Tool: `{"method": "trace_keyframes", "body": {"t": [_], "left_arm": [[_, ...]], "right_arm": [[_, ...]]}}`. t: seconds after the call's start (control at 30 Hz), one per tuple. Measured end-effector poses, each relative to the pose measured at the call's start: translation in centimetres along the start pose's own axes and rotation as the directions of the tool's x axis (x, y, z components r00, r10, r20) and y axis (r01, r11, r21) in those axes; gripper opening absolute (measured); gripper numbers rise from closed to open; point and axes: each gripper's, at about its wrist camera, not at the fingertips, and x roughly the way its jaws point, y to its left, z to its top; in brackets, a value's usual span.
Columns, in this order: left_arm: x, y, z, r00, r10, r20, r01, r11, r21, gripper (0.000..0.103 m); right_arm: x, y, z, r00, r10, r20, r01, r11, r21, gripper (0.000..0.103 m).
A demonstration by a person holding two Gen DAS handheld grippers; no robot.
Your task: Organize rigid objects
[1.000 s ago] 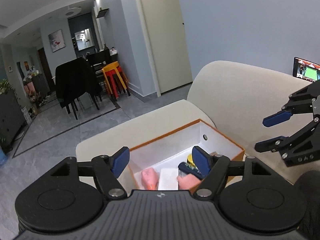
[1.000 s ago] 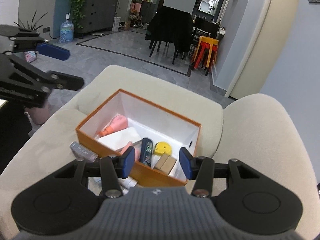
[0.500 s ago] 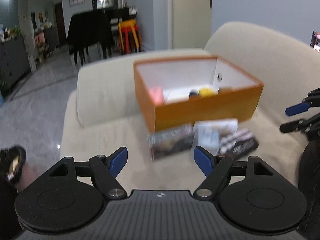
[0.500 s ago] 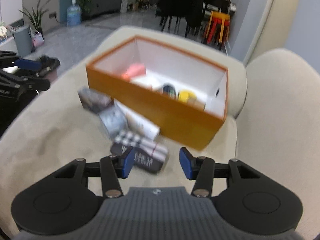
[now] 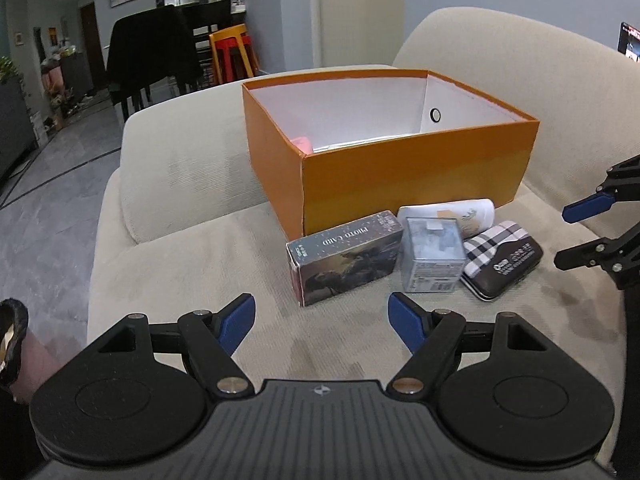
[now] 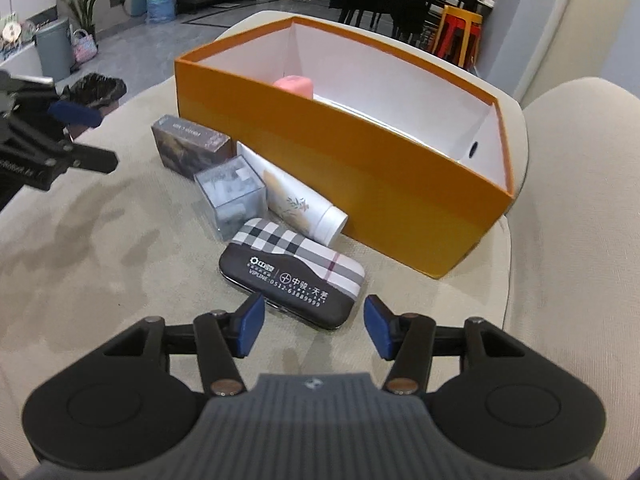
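We see the orange box (image 6: 400,184) holding a pink item (image 6: 294,85) at eleven o'clock, mostly hidden; both grippers, left (image 5: 322,320) and right (image 6: 314,326), gape empty, the right's jaws just widening.

Matt orange cardboard box (image 6: 400,184) w/ white paper lining; clear glossy plastic cube (image 6: 232,196); plaid fabric-look case (image 6: 292,268); glossy printed carton (image 5: 344,260); beige woven cloth sofa (image 5: 180,208).

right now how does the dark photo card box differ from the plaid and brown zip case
The dark photo card box is a sharp-edged carton; the plaid and brown zip case is flatter with rounded corners. The box lies nearest the left gripper, the case just ahead of the right gripper. Both lie on the beige sofa seat.
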Motion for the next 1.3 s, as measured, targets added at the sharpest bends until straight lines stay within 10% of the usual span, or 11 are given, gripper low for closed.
{"method": "trace_keyframes", "body": {"t": [0.43,0.97,1.3], "left_arm": [[2.6,0.0,2.7,0.992,-0.114,0.055,0.108,0.988,0.109,0.089],[3.0,-2.2,2.4,0.950,-0.272,-0.154,0.299,0.933,0.197,0.082],[2.3,-0.4,3.8,0.988,-0.155,0.023,0.148,0.970,0.193,0.089]], "right_arm": [[2.7,-1.5,0.2,0.999,0.023,-0.033,-0.020,0.998,0.065,0.056],[2.9,-2.2,0.1,0.999,0.031,-0.034,-0.028,0.996,0.088,0.056],[3.0,-2.0,0.1,0.999,0.030,-0.033,-0.028,0.997,0.078,0.056]]}}
